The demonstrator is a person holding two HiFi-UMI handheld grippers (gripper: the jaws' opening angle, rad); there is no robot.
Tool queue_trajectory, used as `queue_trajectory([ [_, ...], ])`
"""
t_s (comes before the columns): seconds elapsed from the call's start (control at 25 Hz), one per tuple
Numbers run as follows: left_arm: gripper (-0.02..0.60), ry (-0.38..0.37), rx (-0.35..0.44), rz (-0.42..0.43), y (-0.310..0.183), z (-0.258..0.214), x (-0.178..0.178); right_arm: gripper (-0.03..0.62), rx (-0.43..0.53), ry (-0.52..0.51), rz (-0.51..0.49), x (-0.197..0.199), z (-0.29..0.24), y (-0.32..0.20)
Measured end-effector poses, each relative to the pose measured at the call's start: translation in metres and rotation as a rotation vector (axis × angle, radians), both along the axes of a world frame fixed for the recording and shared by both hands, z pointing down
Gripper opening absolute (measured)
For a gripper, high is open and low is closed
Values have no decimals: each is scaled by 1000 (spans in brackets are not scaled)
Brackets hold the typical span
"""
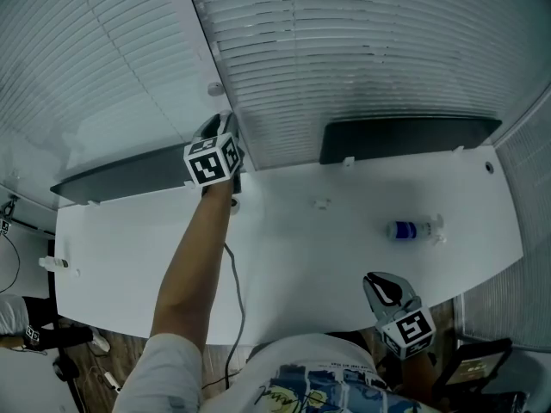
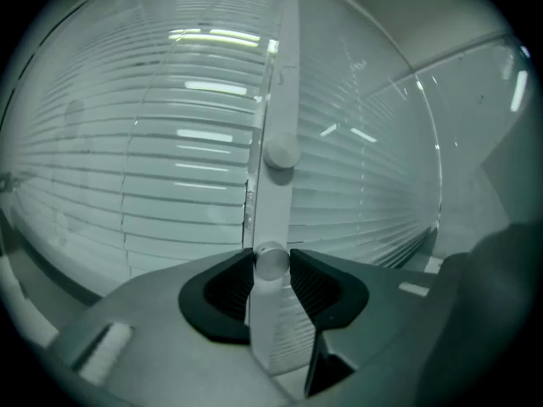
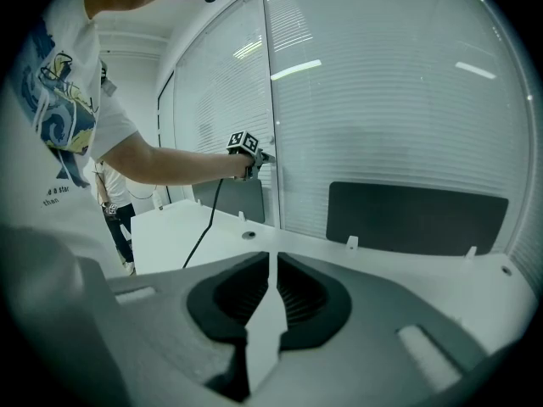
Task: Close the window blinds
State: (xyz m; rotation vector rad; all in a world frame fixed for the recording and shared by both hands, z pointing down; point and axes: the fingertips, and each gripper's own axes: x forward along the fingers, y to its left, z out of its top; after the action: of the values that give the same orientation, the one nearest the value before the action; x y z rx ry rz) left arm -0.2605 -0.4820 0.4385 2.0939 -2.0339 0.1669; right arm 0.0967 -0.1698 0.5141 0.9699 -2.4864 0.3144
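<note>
White slatted blinds (image 1: 362,50) hang behind the glass on both sides of a white window post (image 2: 280,83). A small round knob (image 2: 271,261) sits on the post, with a second knob (image 2: 281,153) higher up. My left gripper (image 1: 222,124) reaches level to the post, and its pads press the lower knob from both sides (image 2: 271,265). My right gripper (image 1: 379,284) hangs low by the table's front edge, away from the window. Its jaws (image 3: 271,265) are shut with nothing in them.
A white table (image 1: 284,248) stands against the window, with two dark panels (image 1: 405,138) (image 1: 120,175) upright along its back edge. A small bottle (image 1: 413,229) lies on the right and a black cable (image 1: 232,274) trails over the front. More blinds (image 1: 534,170) line the right wall.
</note>
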Motion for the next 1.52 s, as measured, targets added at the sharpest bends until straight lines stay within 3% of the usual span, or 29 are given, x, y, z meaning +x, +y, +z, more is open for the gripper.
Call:
queue_trajectory([
  [0.12,176,-236,0,34,4,-1,1,20,-2,1,8,2,0,0],
  [0.24,176,-607,-19,65,8,5,0,20,-6,1,11,4,1,1],
  [0.32,176,-815,-19,102,9,7,4,20,-6,0,12,4,1,0],
  [0.52,175,-1225,-2,197,7,10,17,20,8,-4,8,3,-2,0],
  [0.68,175,-1422,-6,276,3,12,26,20,4,-5,6,3,-2,0],
  [0.88,172,-1560,-44,320,-2,20,24,20,-1,-3,9,5,0,1],
  [1.0,123,-1580,-44,318,-3,20,24,20,7,-6,7,5,-1,1],
  [1.2,123,-1447,-31,295,-5,15,20,20,-8,-13,15,3,2,1],
  [1.28,126,-1337,-31,268,-4,14,21,20,-10,-15,15,5,3,2],
  [1.52,127,-908,-54,184,-2,4,16,20,6,-28,13,4,2,1],
])
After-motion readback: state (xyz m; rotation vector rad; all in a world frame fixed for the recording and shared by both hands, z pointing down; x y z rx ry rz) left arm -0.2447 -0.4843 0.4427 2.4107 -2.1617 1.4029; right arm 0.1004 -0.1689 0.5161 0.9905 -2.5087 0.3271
